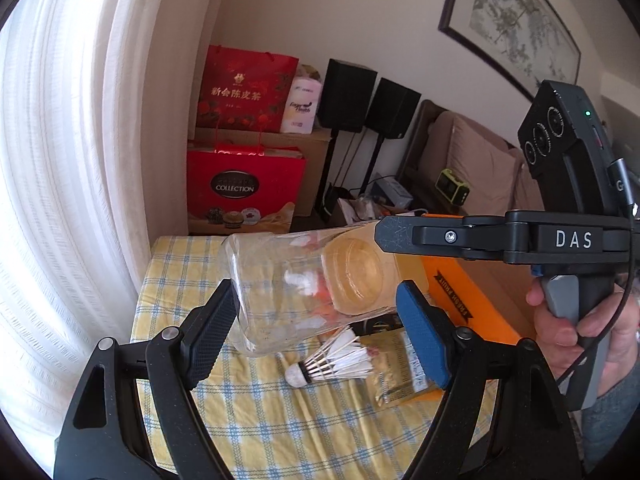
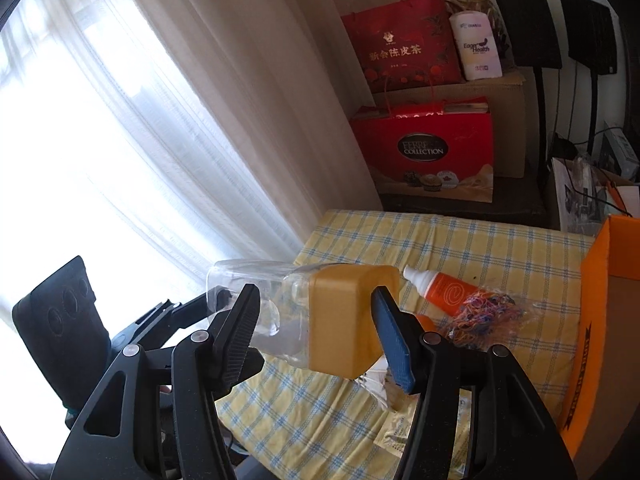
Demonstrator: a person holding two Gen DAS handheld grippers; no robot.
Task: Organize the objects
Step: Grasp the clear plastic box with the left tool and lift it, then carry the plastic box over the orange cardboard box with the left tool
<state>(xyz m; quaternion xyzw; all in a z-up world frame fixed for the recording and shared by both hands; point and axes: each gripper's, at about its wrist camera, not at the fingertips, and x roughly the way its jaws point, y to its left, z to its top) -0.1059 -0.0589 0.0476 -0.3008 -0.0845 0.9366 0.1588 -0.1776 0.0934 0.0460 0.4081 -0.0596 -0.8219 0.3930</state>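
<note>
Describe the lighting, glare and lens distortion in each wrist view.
Left wrist view: daylight through the white sheer curtain is bright but keeps its folds; fisheye bends the dark-framed picture; the clear plastic jar with a yellow lid stays sharp. Right wrist view: the curtain blows out to pure white; the left gripper beside the jar is backlit; corners vignette black.

i note a home living room: sofa (image 1: 476, 156), framed painting (image 1: 516, 20), sheer curtain (image 1: 72, 160), red gift bags (image 1: 246, 92).
</note>
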